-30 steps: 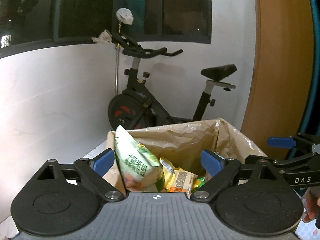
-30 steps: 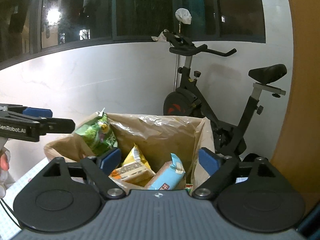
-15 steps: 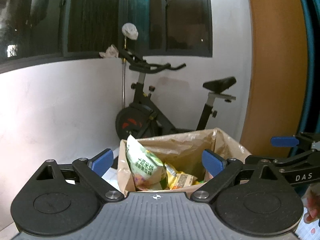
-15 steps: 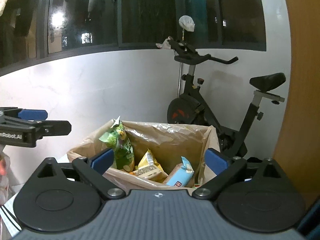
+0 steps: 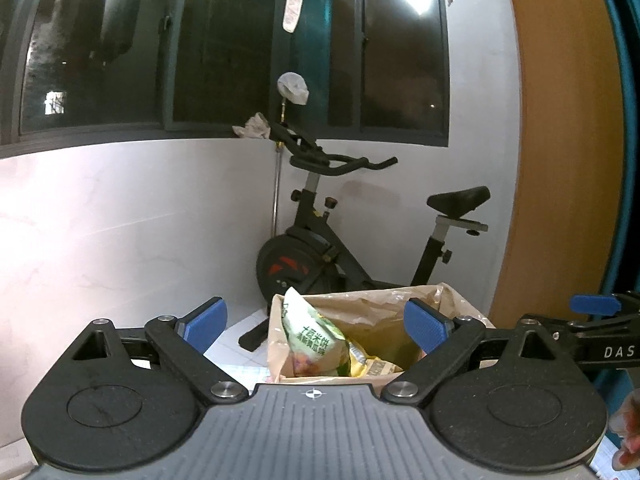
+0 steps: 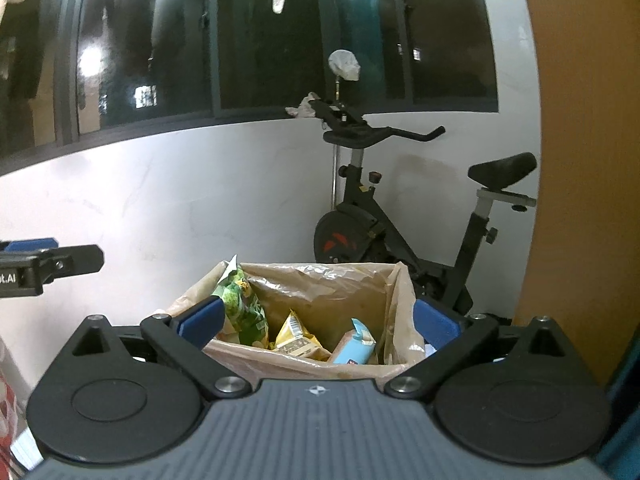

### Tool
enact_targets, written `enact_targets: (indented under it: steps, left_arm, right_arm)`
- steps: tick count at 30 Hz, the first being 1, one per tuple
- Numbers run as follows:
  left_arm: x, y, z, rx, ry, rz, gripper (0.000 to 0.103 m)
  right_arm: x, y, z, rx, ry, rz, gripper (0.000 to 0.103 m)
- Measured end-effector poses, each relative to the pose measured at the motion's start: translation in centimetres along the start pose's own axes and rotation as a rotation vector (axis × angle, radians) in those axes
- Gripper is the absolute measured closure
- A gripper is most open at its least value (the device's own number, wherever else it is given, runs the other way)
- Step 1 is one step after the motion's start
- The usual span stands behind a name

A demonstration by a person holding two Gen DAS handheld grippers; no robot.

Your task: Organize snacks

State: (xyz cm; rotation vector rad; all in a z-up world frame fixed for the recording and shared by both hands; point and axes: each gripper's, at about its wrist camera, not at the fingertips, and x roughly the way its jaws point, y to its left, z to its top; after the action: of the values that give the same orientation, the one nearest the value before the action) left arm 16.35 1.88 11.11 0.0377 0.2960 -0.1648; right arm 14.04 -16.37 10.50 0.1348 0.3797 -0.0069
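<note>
A brown paper bag stands open ahead of both grippers. Inside it a green snack packet leans upright at the left. Beside it lie yellow packets and a light blue carton. My left gripper is open, with nothing between its blue pads, back from the bag. My right gripper is open wide and empty too. Each gripper shows in the other's view, the right gripper at the right edge, the left gripper at the left edge.
A black exercise bike stands behind the bag against a white wall below dark windows. A wooden panel rises at the right. A person's fingers show at the lower right edge.
Both grippers have pulled back and up from the bag, which now looks smaller and lower. The right gripper's jaws have spread a little wider. The snacks in the bag lie unchanged.
</note>
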Motion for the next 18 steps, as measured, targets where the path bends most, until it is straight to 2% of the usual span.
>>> enact_targets:
  steps: [5, 18]
  left_arm:
    - [-0.39, 0.48, -0.13, -0.018, 0.009, 0.002, 0.006]
    - [-0.46, 0.64, -0.70, -0.035, 0.036, -0.005, 0.006]
  right_arm:
    - [-0.57, -0.28, 0.04, 0.015, 0.009, -0.035, 0.000]
    - [-1.02, -0.41, -0.10, 0.024, 0.020, -0.040, 0.000]
